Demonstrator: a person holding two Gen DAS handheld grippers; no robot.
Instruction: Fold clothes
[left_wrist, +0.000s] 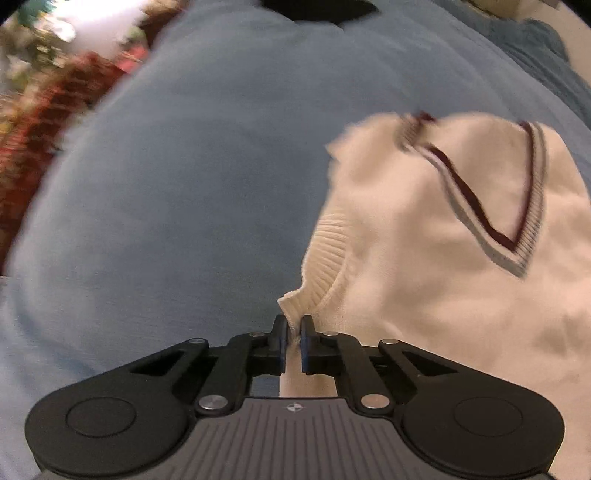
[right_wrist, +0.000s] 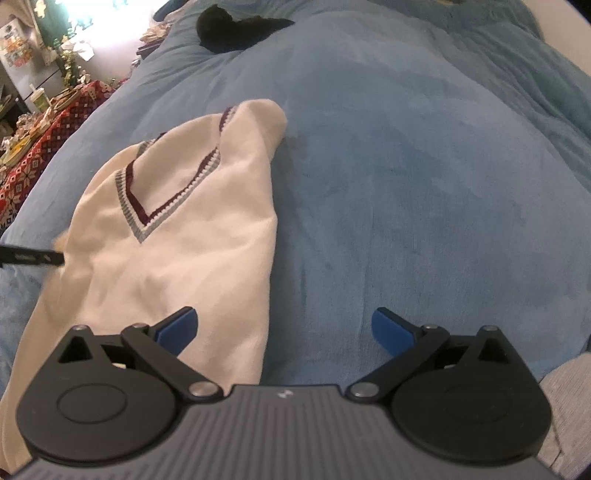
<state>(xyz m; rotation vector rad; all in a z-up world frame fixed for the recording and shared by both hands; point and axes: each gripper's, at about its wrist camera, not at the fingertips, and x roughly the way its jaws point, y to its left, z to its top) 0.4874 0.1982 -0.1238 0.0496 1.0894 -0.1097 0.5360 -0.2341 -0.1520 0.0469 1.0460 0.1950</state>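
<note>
A cream sleeveless knit vest (left_wrist: 443, 288) with a maroon-and-grey V-neck lies on a blue bedspread (left_wrist: 184, 184). My left gripper (left_wrist: 294, 325) is shut on the ribbed armhole edge (left_wrist: 325, 266) of the vest, with the cloth pinched between its blue pads. In the right wrist view the same vest (right_wrist: 192, 240) spreads across the left half, its right side folded over. My right gripper (right_wrist: 284, 328) is open over the vest's right edge, its left fingertip (right_wrist: 177, 328) above the cloth and its right fingertip (right_wrist: 391, 328) above bare bedspread (right_wrist: 406, 184). The left gripper's black tip (right_wrist: 33, 256) shows at the vest's left side.
A black garment (right_wrist: 236, 33) lies at the far end of the bed. A red patterned cloth (right_wrist: 44, 147) covers a cluttered table to the left. A grey sleeve or trouser leg (right_wrist: 565, 413) shows at the lower right corner.
</note>
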